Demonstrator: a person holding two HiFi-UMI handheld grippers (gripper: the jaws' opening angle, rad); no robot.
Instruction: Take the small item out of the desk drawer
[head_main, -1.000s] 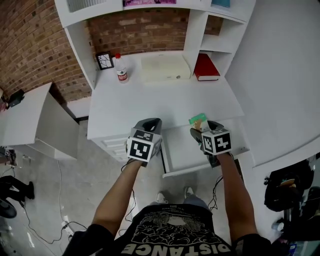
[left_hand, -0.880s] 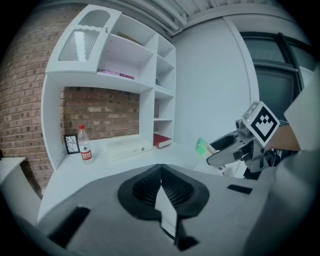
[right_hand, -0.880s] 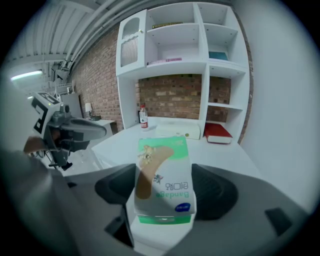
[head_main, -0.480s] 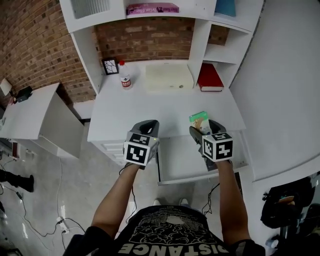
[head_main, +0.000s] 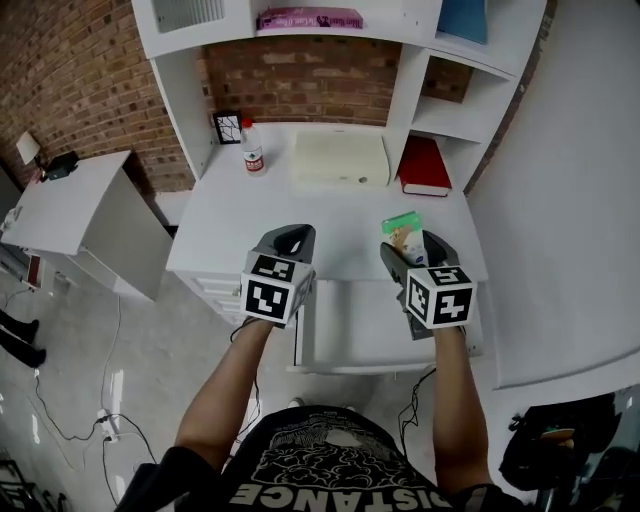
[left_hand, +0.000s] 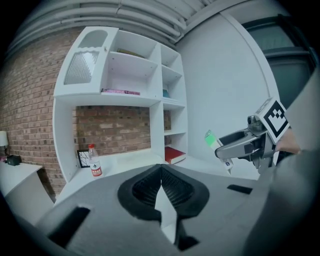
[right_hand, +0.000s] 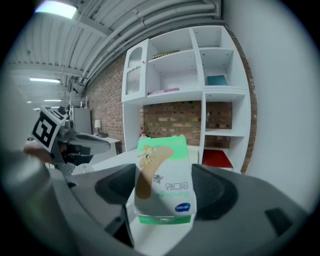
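- Against the earlier frames, the grey left gripper with its square-marker cube was found still above the desk's front edge, left of the drawer. The head view had tilted up, so more of the upper shelves was shown.
- The small green-and-white cardboard bandage box had been carried slightly further in over the white desk top, and it had been kept clamped in the grey right gripper throughout.
- The white desk drawer was seen pulled out, as before.
- In the left gripper view, the left gripper was seen with its jaws pressed together and nothing between them.
- In the right gripper view, the bandage box was seen gripped between the pads of the right gripper. Its lower part was held and its green end stuck out past the jaw tips.
- In the head view the bandage box was held in the air above the desk top, just beyond the open drawer and outside it.
- Along the back of the desk, from left to right, were counted:
  - one small black-framed picture
  - one clear plastic bottle with a red cap
  - one flat cream case
  - one red book
- Two grippers, one bandage box and one open drawer were counted.
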